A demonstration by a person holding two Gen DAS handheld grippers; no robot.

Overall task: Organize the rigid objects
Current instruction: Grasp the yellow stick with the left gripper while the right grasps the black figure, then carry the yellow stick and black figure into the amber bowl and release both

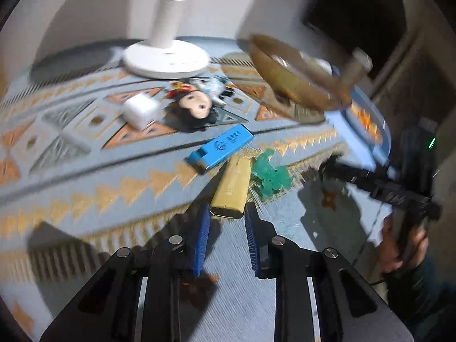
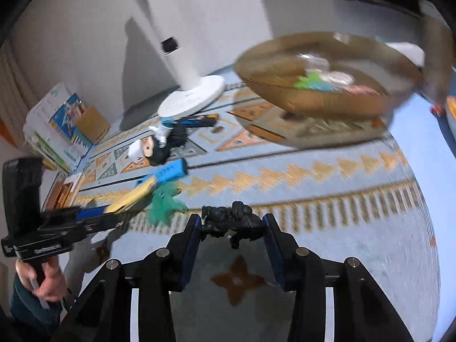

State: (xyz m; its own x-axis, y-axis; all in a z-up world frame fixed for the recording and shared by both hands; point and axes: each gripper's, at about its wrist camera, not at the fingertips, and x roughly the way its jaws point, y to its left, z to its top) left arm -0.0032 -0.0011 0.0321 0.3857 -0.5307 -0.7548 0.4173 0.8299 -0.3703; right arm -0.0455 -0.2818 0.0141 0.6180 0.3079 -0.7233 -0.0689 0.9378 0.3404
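The left tool [image 1: 227,213] clamped a flat tan bar [image 1: 230,186] just beside the green figure [image 1: 269,176]; the right tool [image 2: 231,223] gripped a lumpy black figure [image 2: 232,222].

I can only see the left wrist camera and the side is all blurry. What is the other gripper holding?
Observer: The right gripper is clamped on a lumpy black toy.
Operator: Is anything in the basket? I can't make out its inside.
Observer: Yes, the basket holds a green toy and a pink thing that is too blurred to name.
Operator: Is there anything else I can't see?
Observer: Cardboard boxes are stacked against the wall.
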